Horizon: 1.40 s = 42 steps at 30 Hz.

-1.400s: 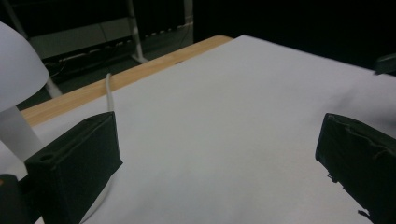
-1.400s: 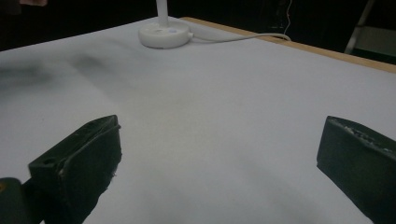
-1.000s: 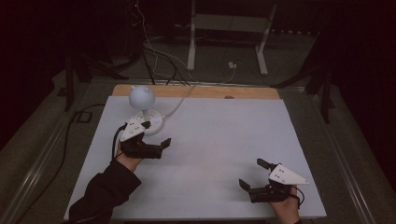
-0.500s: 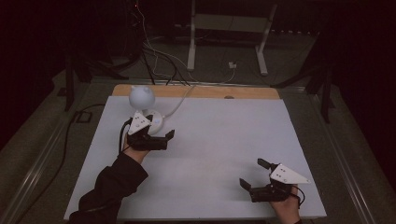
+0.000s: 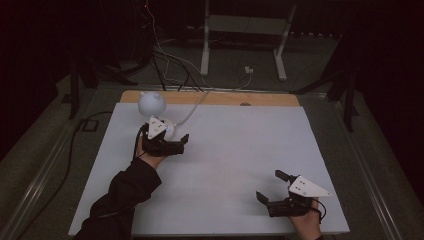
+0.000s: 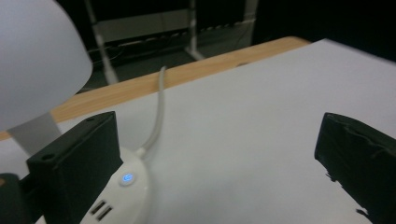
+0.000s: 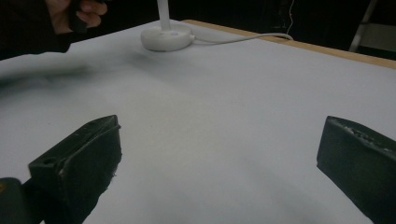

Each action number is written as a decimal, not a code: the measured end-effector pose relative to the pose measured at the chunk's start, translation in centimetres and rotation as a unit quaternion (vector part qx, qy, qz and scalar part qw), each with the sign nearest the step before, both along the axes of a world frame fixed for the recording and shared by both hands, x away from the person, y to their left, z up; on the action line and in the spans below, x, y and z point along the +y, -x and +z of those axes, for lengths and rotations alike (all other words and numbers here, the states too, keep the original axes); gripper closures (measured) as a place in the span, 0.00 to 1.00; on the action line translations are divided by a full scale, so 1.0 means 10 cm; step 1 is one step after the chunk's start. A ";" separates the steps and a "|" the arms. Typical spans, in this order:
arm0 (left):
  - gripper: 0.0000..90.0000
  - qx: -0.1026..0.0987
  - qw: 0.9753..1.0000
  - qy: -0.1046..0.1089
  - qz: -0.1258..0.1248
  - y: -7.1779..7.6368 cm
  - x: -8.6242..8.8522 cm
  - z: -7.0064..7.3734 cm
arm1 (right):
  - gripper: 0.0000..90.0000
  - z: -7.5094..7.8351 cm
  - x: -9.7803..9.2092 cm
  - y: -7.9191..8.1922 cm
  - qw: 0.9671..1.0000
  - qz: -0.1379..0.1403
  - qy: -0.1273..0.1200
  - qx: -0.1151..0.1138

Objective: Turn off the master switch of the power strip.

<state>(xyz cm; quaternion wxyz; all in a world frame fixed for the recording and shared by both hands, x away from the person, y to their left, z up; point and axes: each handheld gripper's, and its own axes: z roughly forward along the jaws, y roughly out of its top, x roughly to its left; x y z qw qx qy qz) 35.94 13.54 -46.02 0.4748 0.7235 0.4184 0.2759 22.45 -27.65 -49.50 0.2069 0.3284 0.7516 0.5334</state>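
At the upper left of the high view, the left gripper (image 5: 167,145) has moved up the counter (image 5: 240,150), jaws wide and empty, beside the lamp (image 5: 151,103) base, probably for its button, while the right gripper (image 5: 285,192) rests open at lower right.

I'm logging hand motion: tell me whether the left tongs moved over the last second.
Yes. In the high view the left tongs moved away from the person, farther up the table, closing on the small white round-shaded desk lamp, which stayed put.
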 end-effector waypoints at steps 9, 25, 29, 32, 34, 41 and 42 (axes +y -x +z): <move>0.07 0.023 0.999 -0.011 0.027 -0.15 0.02 -0.12 | 0.00 -0.01 0.00 0.00 1.000 0.001 -0.002 0.003; 0.69 0.014 0.995 -0.062 0.075 -0.29 0.02 -0.24 | 0.00 -0.01 -0.01 0.00 1.000 0.004 -0.005 0.006; 0.79 0.015 0.995 -0.070 0.076 -0.31 0.04 -0.26 | 0.00 -0.01 -0.01 0.00 1.000 0.004 -0.006 0.006; 0.88 0.011 0.994 -0.082 0.076 -0.33 0.04 -0.28 | 0.00 -0.01 -0.01 0.00 1.000 0.005 -0.004 0.006; 0.93 0.012 0.993 -0.091 0.075 -0.35 0.04 -0.30 | 0.00 -0.01 -0.01 0.00 1.000 0.005 -0.004 0.005; 1.00 0.017 0.989 -0.132 0.065 -0.44 0.05 -0.41 | 0.00 -0.01 -0.01 0.00 1.000 0.005 -0.005 0.006; 1.00 0.017 0.989 -0.132 0.065 -0.44 0.05 -0.41 | 0.00 -0.01 -0.01 0.00 1.000 0.005 -0.004 0.006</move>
